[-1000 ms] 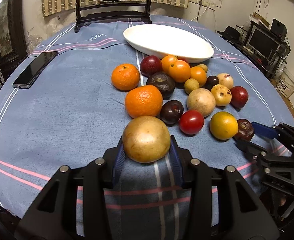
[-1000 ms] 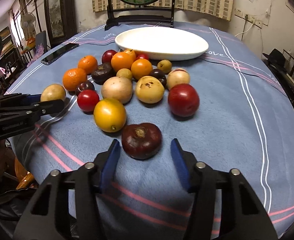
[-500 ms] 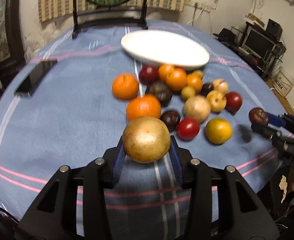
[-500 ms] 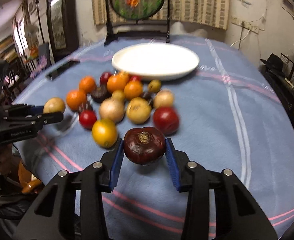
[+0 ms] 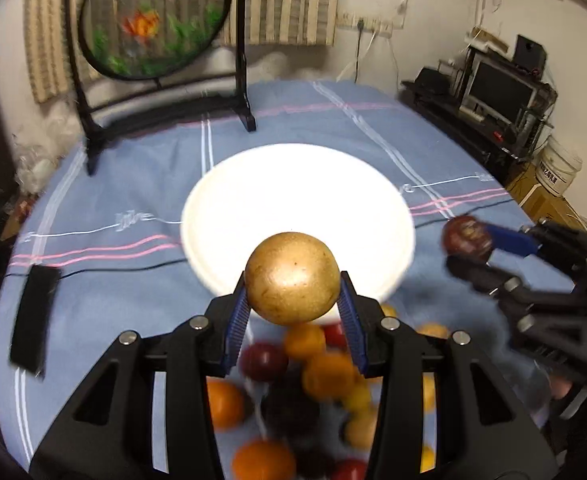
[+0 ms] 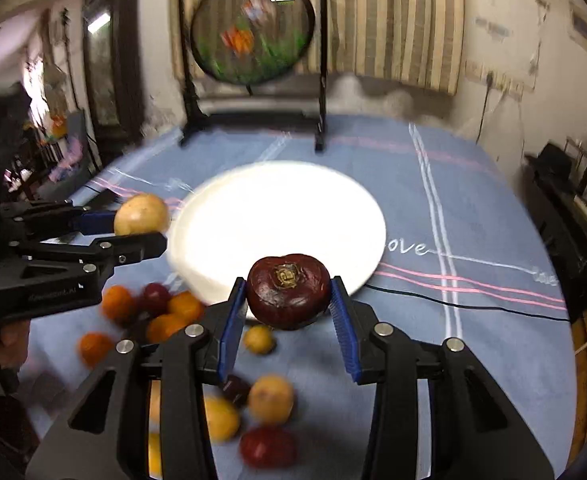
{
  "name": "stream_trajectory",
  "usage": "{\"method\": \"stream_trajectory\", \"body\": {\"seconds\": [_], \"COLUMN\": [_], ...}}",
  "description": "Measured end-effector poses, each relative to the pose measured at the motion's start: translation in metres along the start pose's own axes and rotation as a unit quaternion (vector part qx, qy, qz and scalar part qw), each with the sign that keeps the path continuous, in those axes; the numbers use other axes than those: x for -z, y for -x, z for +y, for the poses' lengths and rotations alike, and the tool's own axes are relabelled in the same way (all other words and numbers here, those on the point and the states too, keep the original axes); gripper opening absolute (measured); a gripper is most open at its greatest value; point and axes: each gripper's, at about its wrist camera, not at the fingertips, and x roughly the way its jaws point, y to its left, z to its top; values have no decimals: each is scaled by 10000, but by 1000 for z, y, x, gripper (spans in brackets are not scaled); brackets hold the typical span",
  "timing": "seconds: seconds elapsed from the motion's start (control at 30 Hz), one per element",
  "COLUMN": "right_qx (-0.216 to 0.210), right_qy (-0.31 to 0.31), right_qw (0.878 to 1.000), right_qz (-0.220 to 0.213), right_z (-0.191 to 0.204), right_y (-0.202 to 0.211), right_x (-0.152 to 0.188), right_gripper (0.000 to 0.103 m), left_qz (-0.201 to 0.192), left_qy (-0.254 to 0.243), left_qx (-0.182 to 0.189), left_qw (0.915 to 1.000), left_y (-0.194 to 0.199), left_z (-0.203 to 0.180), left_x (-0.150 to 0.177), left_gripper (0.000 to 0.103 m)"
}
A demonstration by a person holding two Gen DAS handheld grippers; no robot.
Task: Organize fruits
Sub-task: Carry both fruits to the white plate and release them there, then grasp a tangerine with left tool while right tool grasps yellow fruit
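Observation:
My left gripper point(image 5: 292, 304) is shut on a round golden-brown fruit point(image 5: 292, 278), held in the air just before the near rim of the white plate point(image 5: 297, 204). My right gripper point(image 6: 289, 308) is shut on a dark maroon fruit point(image 6: 288, 290), also raised in front of the white plate point(image 6: 277, 220). Each gripper shows in the other's view: the right one point(image 5: 469, 246) at the plate's right, the left one point(image 6: 143, 226) at its left. The remaining fruits point(image 5: 313, 392) lie blurred on the cloth below and behind the fingers.
A black phone point(image 5: 33, 320) lies on the blue cloth at the left. A round painted screen on a dark stand point(image 5: 153, 20) stands behind the plate. A thin black cable point(image 6: 453, 304) crosses the cloth at the right. Shelves with a monitor point(image 5: 497, 88) stand off the table's right side.
Both grippers rose and travelled forward over the fruit pile to the plate's near rim, carrying their fruits. The right gripper closed on the maroon fruit and lifted it off the cloth.

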Motion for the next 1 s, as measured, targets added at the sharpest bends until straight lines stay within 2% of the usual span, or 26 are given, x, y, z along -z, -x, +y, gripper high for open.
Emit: {"method": "stream_trajectory", "body": {"seconds": [0.07, 0.17, 0.33, 0.47, 0.5, 0.53, 0.63, 0.87, 1.0], "right_qx": [-85, 96, 229, 273, 274, 302, 378, 187, 211], "right_qy": [-35, -1, 49, 126, 162, 191, 215, -84, -192], "right_qw": [9994, 9977, 9951, 9930, 9926, 9929, 9941, 9973, 9983], "right_qz": [345, 671, 956, 1143, 1170, 1131, 997, 709, 505], "right_z": [-5, -13, -26, -27, -24, -23, -22, -28, -29], "right_y": [-34, -72, -118, -139, -141, -140, -133, -83, -45], "right_x": [-11, -22, -48, -56, -57, -56, -54, -37, -13], "right_gripper": [42, 42, 42, 43, 51, 66, 67, 67, 67], "left_qz": [222, 566, 731, 796, 820, 813, 555, 11, -198], "left_qy": [80, 177, 279, 284, 306, 322, 233, 243, 171], "left_qx": [-78, -268, -372, -487, -493, -487, -565, -569, -532], "left_qw": [9997, 9979, 9962, 9952, 9949, 9950, 9966, 9981, 9982], "left_y": [-29, -72, -112, -130, -133, -133, -122, -57, -15], "left_z": [7, 21, 41, 46, 47, 47, 42, 29, 20], "left_x": [-13, -30, -50, -58, -58, -57, -55, -44, -14], "left_gripper": [43, 43, 43, 44, 45, 48, 65, 80, 86]}}
